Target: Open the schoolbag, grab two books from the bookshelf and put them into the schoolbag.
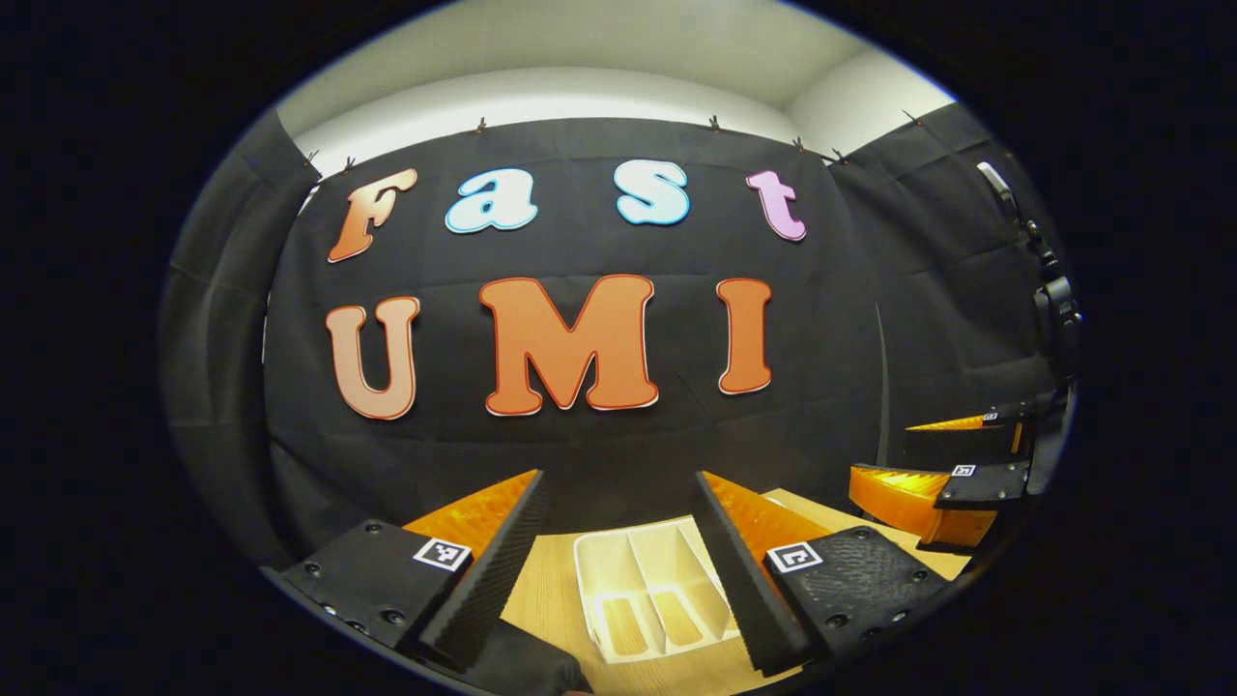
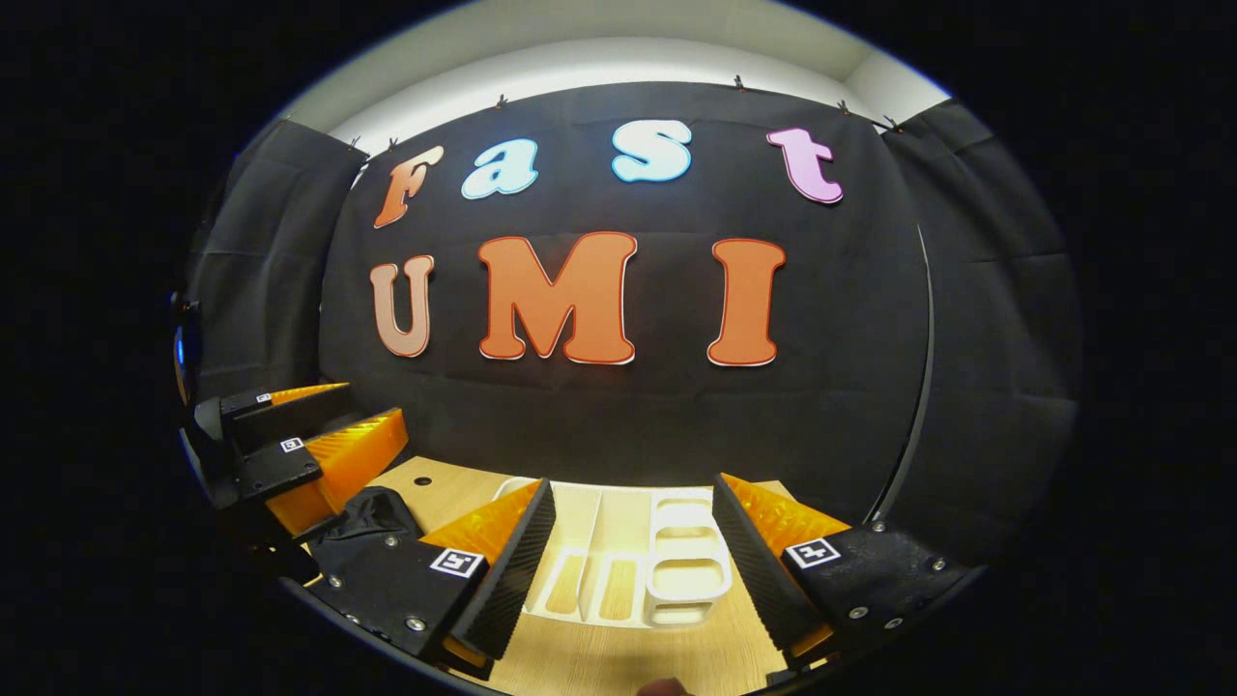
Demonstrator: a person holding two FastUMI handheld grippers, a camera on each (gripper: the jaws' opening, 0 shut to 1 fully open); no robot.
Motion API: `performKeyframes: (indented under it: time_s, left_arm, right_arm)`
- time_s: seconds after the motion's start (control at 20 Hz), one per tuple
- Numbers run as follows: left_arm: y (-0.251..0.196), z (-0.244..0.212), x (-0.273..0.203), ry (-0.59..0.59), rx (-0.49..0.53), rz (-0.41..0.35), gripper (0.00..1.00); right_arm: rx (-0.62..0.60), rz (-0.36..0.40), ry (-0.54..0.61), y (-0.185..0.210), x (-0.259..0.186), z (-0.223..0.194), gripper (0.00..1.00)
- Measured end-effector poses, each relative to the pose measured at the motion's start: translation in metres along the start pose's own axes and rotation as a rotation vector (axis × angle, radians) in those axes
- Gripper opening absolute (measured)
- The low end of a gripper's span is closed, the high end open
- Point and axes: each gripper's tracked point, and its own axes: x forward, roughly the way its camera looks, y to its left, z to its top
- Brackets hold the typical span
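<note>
At the bottom of the left gripper view, the left claw stands wide open, its two fingers spread apart with nothing between them and touching nothing. Through the gap, at lower centre, the white bookshelf lies on the wooden surface; its slotted compartments hold no visible books. A dark object at the bottom edge cannot be identified. At the right edge of the frame, the right claw appears, fingers parted, gripping nothing.

At the bottom of the right gripper view, the right claw is released, fingers wide apart and empty. The bookshelf lies at lower centre on the surface. At the left edge, the left claw is open, above a dark schoolbag.
</note>
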Motion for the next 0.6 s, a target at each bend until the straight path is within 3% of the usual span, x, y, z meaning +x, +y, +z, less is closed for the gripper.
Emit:
performKeyframes:
  time_s: [0.6]
  left_arm:
    - [-0.015, 0.009, 0.01, 0.008, -0.003, -0.064, 0.96]
  right_arm:
    - [-0.053, -0.011, 0.015, 0.001, -0.005, 0.007, 0.98]
